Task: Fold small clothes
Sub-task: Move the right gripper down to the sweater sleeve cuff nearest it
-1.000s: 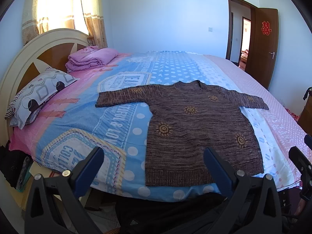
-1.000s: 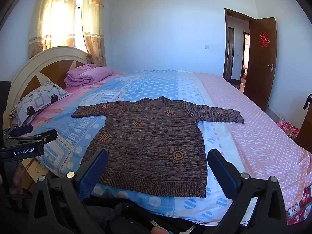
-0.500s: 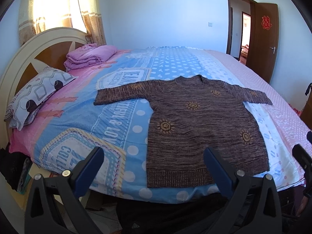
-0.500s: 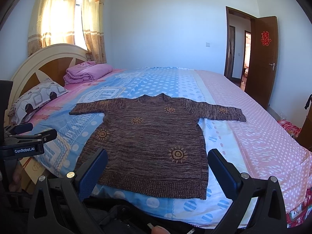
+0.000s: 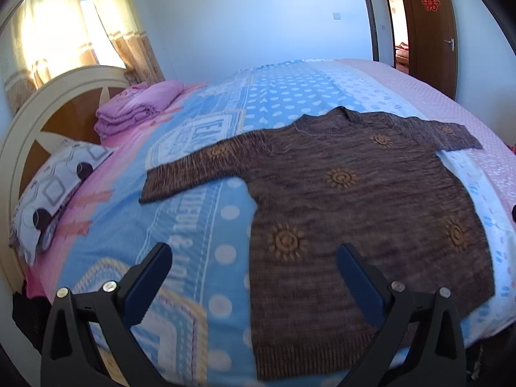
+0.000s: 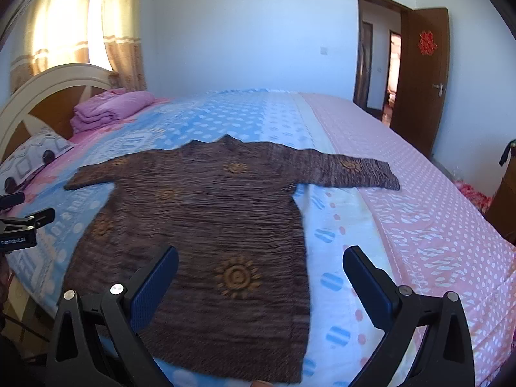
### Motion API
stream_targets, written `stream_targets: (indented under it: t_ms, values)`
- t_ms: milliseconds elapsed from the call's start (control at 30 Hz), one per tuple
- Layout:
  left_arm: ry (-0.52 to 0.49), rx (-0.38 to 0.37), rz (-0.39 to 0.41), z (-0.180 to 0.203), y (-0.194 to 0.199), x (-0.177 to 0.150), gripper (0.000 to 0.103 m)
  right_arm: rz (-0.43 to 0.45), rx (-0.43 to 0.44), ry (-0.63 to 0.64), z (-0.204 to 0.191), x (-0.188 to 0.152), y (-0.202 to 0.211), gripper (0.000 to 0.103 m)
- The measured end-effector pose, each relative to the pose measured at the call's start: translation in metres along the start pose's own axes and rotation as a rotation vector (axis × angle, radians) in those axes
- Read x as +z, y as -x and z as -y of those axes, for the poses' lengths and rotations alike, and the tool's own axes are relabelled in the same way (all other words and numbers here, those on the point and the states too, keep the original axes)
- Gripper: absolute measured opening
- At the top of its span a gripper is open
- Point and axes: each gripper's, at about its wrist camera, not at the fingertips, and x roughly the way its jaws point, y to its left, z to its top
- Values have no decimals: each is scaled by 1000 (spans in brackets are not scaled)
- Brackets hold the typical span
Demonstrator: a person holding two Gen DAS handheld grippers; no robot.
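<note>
A brown knitted sweater (image 5: 354, 206) with orange sun patterns lies flat on the bed, sleeves spread out to both sides, hem toward me. It also shows in the right wrist view (image 6: 206, 219). My left gripper (image 5: 254, 274) is open and empty, above the hem's left part and the blue bedcover. My right gripper (image 6: 261, 274) is open and empty, above the hem's right part. The left gripper's body shows at the left edge of the right wrist view (image 6: 19, 235).
The bed (image 6: 419, 225) has a blue and pink dotted cover. A folded purple blanket (image 5: 138, 109) and a patterned pillow (image 5: 54, 187) lie by the cream headboard (image 5: 48, 103). An open brown door (image 6: 419, 77) stands at the right. Curtains (image 5: 58, 25) hang behind.
Both grippers have moved forward over the bed's near edge, closer to the sweater's hem. The sweater has not moved.
</note>
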Motion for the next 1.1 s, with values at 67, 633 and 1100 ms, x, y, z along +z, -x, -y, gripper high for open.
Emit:
stream_targets:
  t_ms: [67,633,1100]
  values:
    - [-22,42,7,5,-17,12,103,-17,-13,-18,14,8,-16,102]
    - [-12,167,-37,22,-164,85,103,-235,-220,-318,207,66,-162,102]
    - [31,278,-86,10,-239,109,103,-274,-172,-457,285,101,-243,54]
